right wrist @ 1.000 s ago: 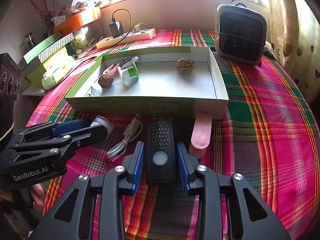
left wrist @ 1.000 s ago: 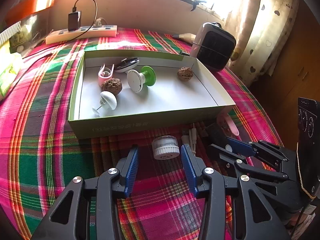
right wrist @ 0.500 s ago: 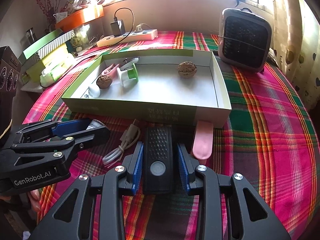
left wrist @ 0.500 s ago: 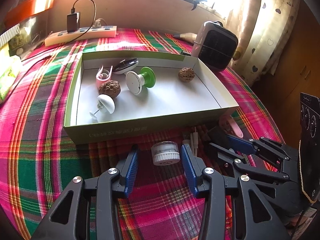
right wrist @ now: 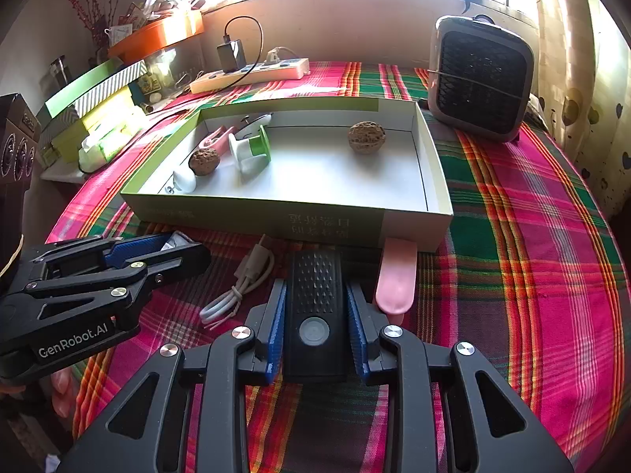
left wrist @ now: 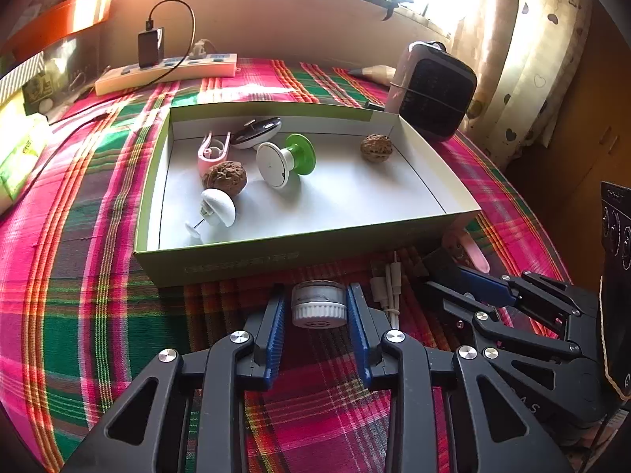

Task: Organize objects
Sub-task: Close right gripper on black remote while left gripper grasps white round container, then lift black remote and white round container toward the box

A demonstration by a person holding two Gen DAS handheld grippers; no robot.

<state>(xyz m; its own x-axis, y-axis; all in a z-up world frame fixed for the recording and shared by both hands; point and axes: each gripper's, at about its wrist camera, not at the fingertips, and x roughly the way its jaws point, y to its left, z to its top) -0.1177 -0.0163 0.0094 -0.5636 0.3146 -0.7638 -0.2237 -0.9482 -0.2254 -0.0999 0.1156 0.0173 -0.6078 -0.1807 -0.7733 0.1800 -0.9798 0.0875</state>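
A shallow green box (left wrist: 276,260) (right wrist: 252,213) on the plaid cloth holds two walnuts (left wrist: 230,177) (left wrist: 376,148), a green-and-white spool (left wrist: 286,159), a pink clip (left wrist: 211,151) and white pieces. My left gripper (left wrist: 319,307) has its blue pads against a small white jar (left wrist: 319,303) in front of the box. My right gripper (right wrist: 315,315) is shut on a black rectangular device (right wrist: 314,307) on the cloth. The left gripper also shows in the right wrist view (right wrist: 173,246).
A white cable (right wrist: 240,287) (left wrist: 388,287) and a pink flat piece (right wrist: 396,276) lie between the grippers. A grey heater (right wrist: 483,79) stands back right. A power strip (right wrist: 252,73) lies at the back. Green boxes (right wrist: 98,118) crowd the left.
The left gripper moved forward and closed its pads onto the white jar. The right gripper stayed around the black device and tightened on it.
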